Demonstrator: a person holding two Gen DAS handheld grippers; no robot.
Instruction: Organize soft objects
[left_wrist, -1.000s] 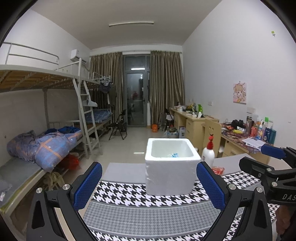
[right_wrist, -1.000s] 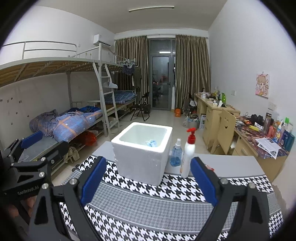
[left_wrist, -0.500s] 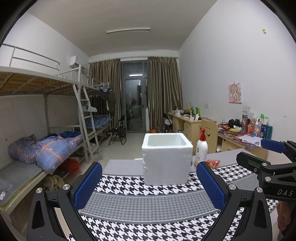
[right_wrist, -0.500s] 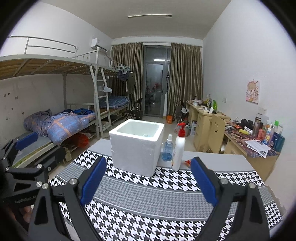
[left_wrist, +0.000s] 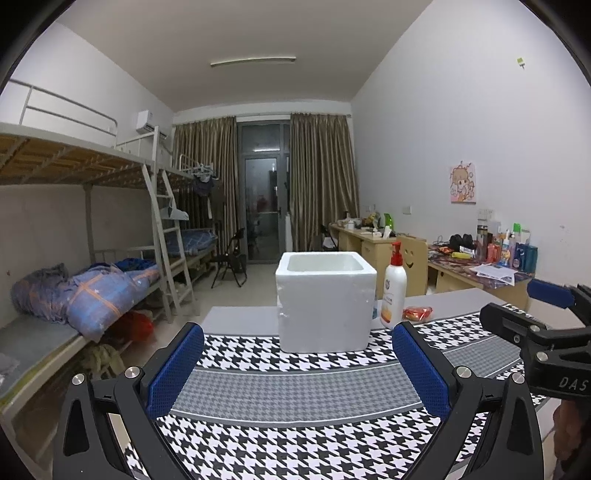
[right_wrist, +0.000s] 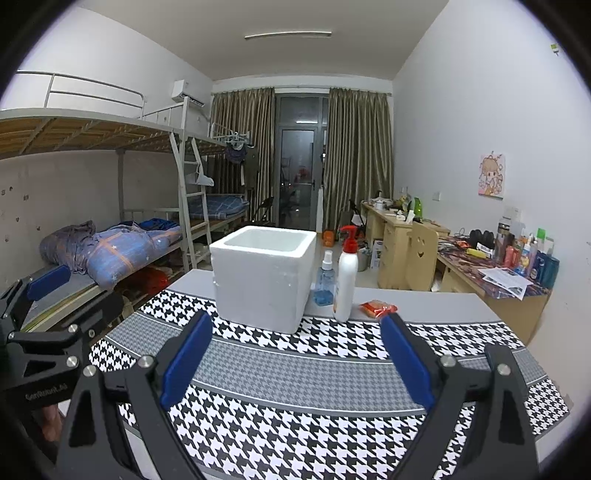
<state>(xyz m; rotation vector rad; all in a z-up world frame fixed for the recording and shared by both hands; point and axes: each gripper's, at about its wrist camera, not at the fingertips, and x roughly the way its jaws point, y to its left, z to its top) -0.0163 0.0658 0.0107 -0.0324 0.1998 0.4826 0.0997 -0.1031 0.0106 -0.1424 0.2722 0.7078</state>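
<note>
Both the left tongs (left_wrist: 297, 367) and the right tongs (right_wrist: 297, 363) stand wide and empty above the desk (right_wrist: 295, 376), and the red packet (right_wrist: 377, 307) beside the white pump bottle (right_wrist: 345, 275) looks light, soft and crinkly, so I would pinch its middle gently.

- Glass door (left_wrist: 263, 206) at the far end, flanked by brown curtains (left_wrist: 320, 181).
- Metal bunk beds (left_wrist: 74, 192) left of the door; wooden desks (left_wrist: 373, 240) right of it.
- Ceiling tube light (left_wrist: 253, 61) above the door.
- White walls (left_wrist: 443, 122) around.
</note>
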